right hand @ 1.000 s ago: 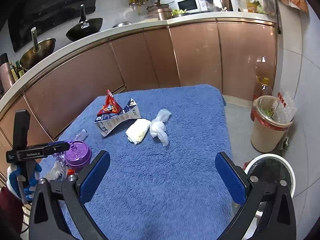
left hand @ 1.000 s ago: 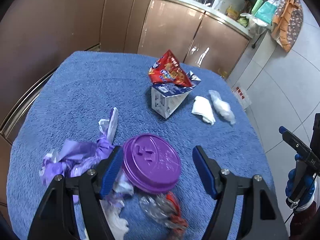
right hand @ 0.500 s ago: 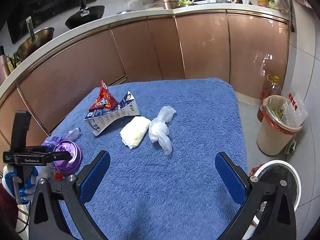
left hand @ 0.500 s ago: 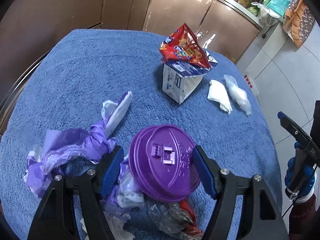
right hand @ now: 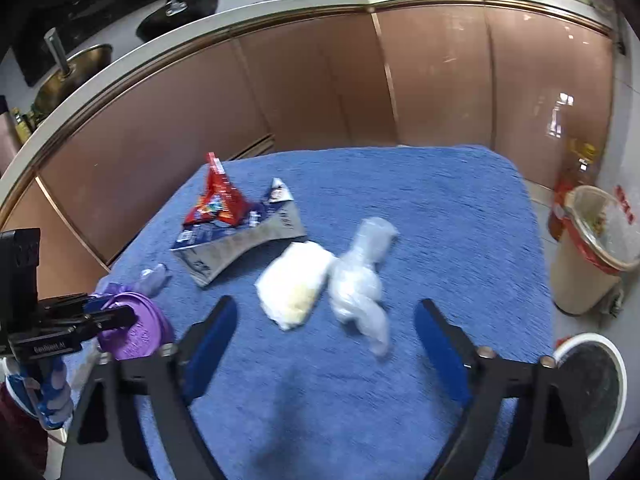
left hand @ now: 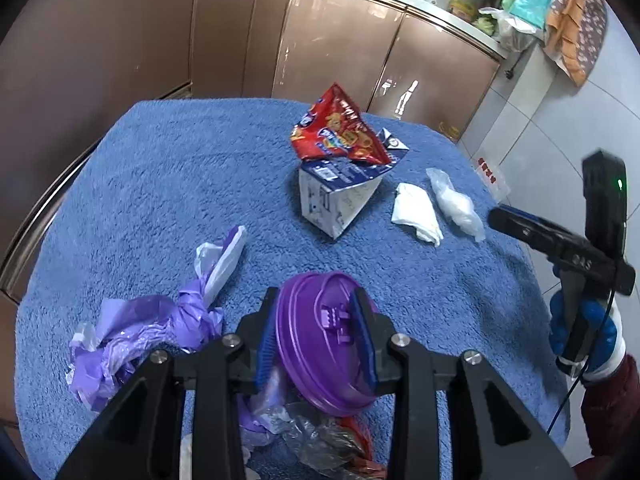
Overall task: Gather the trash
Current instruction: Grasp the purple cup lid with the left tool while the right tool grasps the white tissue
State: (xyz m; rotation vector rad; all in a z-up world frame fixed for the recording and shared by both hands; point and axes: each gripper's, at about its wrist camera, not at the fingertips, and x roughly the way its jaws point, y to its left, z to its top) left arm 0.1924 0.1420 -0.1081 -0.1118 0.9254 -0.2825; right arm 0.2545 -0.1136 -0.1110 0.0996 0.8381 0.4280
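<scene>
My left gripper is shut on a purple cup lid, which also shows in the right wrist view. Crumpled purple plastic lies to its left and clear wrappers lie under it. On the blue towel sit a red snack bag on a torn blue-white carton, a white tissue and a clear plastic bag. My right gripper is open, just short of the tissue and bag.
The blue towel covers a table beside copper kitchen cabinets. A beige bin with a red liner and a white-rimmed bin stand on the floor at the right.
My left gripper has closed on the purple lid. My right gripper has moved forward toward the tissue and clear bag and its jaws have narrowed.
</scene>
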